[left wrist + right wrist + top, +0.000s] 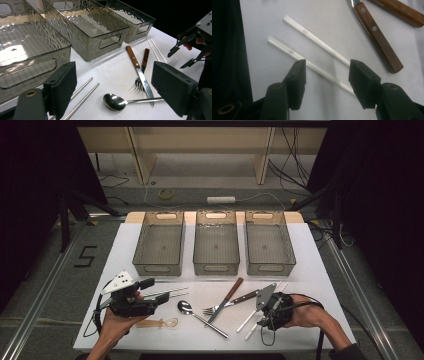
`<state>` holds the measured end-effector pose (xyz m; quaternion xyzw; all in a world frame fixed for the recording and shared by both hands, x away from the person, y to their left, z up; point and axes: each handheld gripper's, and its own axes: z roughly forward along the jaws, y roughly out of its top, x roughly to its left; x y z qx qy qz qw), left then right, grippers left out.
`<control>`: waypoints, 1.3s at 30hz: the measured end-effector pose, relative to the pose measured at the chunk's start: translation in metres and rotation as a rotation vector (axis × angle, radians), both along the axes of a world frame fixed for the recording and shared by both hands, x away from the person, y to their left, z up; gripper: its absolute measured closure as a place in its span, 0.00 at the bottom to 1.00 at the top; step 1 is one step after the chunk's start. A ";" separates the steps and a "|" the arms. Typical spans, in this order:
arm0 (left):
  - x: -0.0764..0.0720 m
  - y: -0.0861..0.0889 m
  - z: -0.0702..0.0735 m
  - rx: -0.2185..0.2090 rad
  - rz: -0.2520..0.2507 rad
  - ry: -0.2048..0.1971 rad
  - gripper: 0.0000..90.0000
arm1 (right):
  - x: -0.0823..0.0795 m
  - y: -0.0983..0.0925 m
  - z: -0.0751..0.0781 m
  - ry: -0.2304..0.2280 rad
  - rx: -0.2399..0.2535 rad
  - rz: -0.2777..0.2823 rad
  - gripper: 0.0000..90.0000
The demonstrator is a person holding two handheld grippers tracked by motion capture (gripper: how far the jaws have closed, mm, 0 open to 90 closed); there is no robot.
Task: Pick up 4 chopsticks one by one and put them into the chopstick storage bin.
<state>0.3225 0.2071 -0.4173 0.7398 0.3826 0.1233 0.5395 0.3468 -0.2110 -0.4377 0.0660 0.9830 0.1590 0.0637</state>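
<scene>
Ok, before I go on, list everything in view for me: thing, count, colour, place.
bins: three, clear grey, in a row at the table's far side
white chopsticks: two, near right, one between the right gripper's open jaws
metal chopsticks: two, silver, near left
spoon: one, silver, near centre
knife: one, wooden handle, lies across the fork
fork: one, wooden handle, near centre
amber spoon: one, translucent, near edge, left
table: one, white
left gripper: black, open, over the metal chopsticks
right gripper: black, open, over the white chopsticks
</scene>
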 end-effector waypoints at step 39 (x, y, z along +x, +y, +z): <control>0.000 -0.002 -0.001 0.006 -0.011 0.005 0.22 | 0.034 -0.005 -0.013 0.035 -0.194 0.119 0.65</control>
